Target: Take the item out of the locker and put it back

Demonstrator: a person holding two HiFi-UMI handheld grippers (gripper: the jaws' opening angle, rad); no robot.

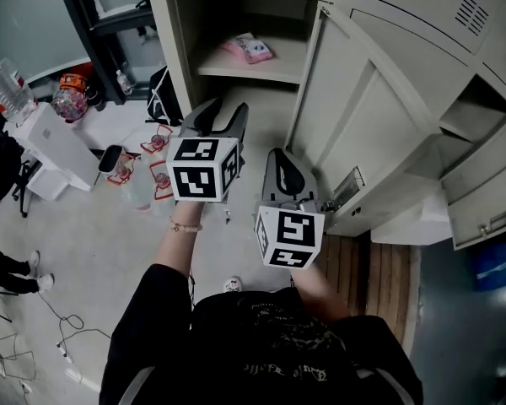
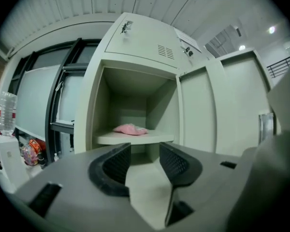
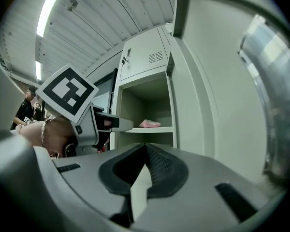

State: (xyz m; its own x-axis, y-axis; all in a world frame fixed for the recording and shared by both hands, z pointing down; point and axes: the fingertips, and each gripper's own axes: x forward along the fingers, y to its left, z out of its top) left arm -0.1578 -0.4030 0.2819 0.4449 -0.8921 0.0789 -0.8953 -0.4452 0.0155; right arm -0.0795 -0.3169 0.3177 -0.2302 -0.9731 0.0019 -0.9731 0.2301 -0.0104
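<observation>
The left claw (image 2: 145, 154) is wide and empty — likely ready to grab the pink packet (image 2: 130, 129) ahead on the shelf (image 2: 157, 138) — the right claw (image 3: 145, 152) is pinched shut.

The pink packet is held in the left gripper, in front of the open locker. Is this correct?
No. The pink packet is not held in the left gripper; it lies on the shelf inside the open locker. The left gripper view shows the jaws apart with nothing between them.
</observation>
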